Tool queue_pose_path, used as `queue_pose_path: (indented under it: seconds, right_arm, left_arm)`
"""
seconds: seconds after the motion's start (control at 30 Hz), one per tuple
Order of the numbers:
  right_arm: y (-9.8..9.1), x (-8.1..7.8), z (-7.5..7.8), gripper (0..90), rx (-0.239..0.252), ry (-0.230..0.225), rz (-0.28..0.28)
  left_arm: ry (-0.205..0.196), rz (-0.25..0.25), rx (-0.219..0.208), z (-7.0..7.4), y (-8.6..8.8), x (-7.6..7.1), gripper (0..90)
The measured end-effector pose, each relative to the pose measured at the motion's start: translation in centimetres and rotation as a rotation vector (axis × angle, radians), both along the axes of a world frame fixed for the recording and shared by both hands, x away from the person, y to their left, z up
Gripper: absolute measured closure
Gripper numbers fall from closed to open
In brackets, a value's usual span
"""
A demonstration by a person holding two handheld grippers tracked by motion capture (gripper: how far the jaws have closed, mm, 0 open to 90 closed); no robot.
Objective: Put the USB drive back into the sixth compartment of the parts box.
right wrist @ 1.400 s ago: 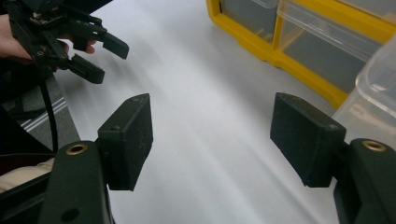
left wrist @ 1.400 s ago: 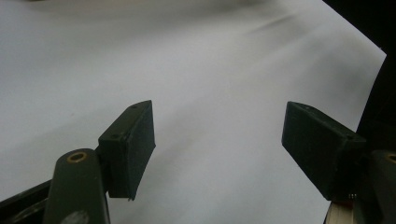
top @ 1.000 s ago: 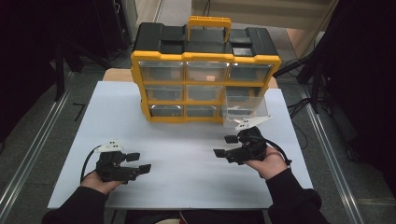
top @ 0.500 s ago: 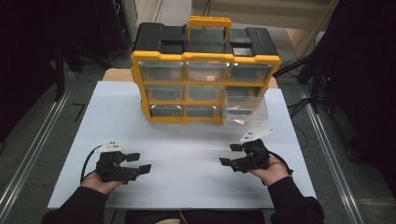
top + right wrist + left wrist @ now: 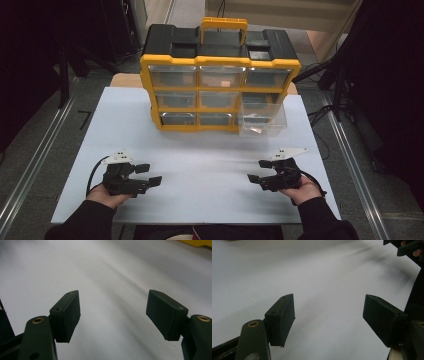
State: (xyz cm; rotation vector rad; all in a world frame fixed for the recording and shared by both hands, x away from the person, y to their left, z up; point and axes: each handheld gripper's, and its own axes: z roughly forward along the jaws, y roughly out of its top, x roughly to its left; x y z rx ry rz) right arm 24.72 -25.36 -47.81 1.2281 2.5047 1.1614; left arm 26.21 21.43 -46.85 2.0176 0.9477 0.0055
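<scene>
Drawer point(image 5: 262, 119) juts from organizer point(image 5: 220, 85) (lower right); left claw point(image 5: 148, 174) and right claw point(image 5: 260, 171) rest gaping, empty, near bench point(image 5: 210, 150) front corners.

Bare white table point(image 5: 210, 165) lies open across the frame's lower half, while the yellow organizer point(image 5: 220, 80) and its seemingly pulled-out clear drawer point(image 5: 262, 117) block upper centre.

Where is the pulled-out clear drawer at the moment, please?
In the high view, the clear drawer sticks out of the bottom right corner of the yellow organizer, over the white table, beyond the right gripper.
</scene>
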Motion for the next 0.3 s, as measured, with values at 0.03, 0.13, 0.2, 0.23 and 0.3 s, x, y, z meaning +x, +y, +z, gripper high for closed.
queue_pose_path:
  seconds: [0.03, 0.13, 0.2, 0.23, 0.3]
  right_arm:
    - [-0.1, -0.01, 0.0, 25.7, 0.0, 0.001, -0.001]
    - [-0.13, 0.08, 0.1, 25.7, 0.012, 0.0, -0.011]
    - [-0.08, 0.11, 0.12, 25.7, 0.007, -0.003, -0.006]
    - [-0.07, 0.13, 0.11, 25.8, 0.006, -0.002, -0.003]
    - [-0.06, 0.15, 0.08, 25.7, 0.007, -0.001, -0.002]
  left_arm:
    - [-0.001, 0.001, 0.0, 0.0, 0.0, 0.0, 26.8]
    - [0.0, 0.001, -0.002, 0.03, 0.05, -0.01, 26.8]
    - [0.001, 0.001, -0.002, 0.03, 0.06, -0.02, 26.8]
    - [0.001, 0.001, -0.002, 0.03, 0.07, -0.02, 26.8]
    - [0.001, 0.001, -0.003, 0.02, 0.06, -0.01, 26.8]
